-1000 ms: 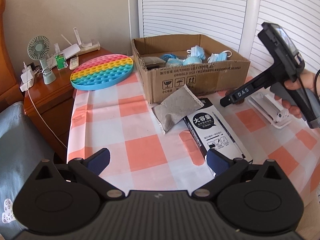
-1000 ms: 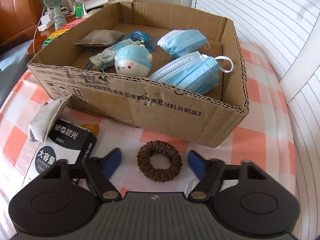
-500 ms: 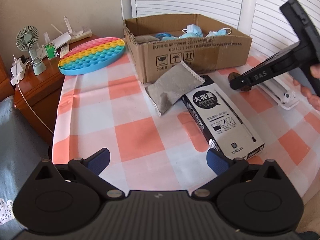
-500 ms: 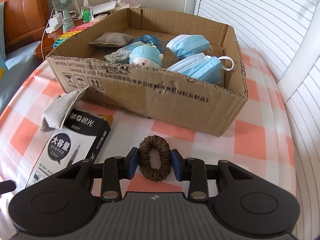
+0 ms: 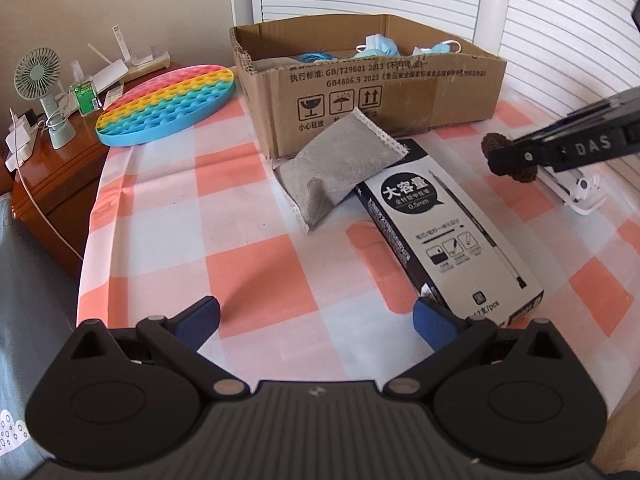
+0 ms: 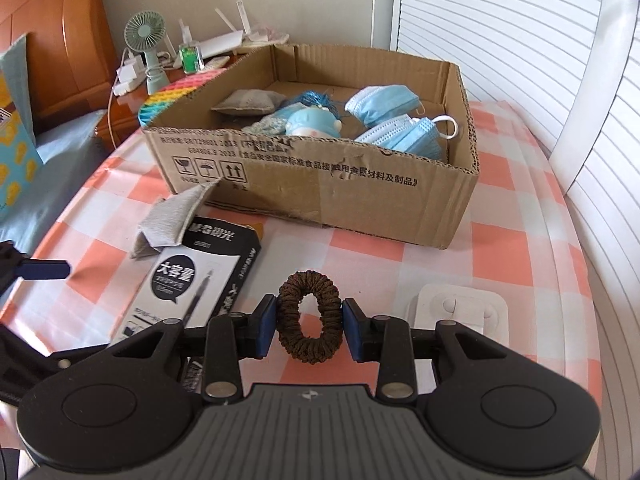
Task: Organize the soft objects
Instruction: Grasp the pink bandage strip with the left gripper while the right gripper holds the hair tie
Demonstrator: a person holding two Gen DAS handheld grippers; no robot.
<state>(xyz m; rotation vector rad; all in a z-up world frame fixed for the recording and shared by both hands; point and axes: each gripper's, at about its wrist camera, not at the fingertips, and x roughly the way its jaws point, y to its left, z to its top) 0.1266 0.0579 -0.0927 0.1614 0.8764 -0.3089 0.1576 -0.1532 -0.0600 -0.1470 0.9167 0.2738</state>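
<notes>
My right gripper (image 6: pixel 309 327) is shut on a brown hair scrunchie (image 6: pixel 309 317) and holds it above the checked tablecloth, in front of the cardboard box (image 6: pixel 320 192). The scrunchie also shows in the left wrist view (image 5: pixel 493 146), pinched in the right gripper (image 5: pixel 516 160). The box holds blue face masks (image 6: pixel 400 132), a blue plush toy (image 6: pixel 314 124) and a grey pouch (image 6: pixel 248 102). Another grey pouch (image 5: pixel 340 168) leans on the box front. My left gripper (image 5: pixel 316 318) is open and empty, low over the near table.
A black-and-white pen box (image 5: pixel 444 228) lies beside the grey pouch. A white plastic clip (image 6: pixel 460 312) lies at the right. A rainbow pop-it mat (image 5: pixel 168 102) lies at the table's far left. A wooden nightstand (image 5: pixel 48 176) holds a small fan (image 5: pixel 40 88).
My right gripper closed on the scrunchie and lifted it off the cloth. My left gripper drew back and lower over the table, still open.
</notes>
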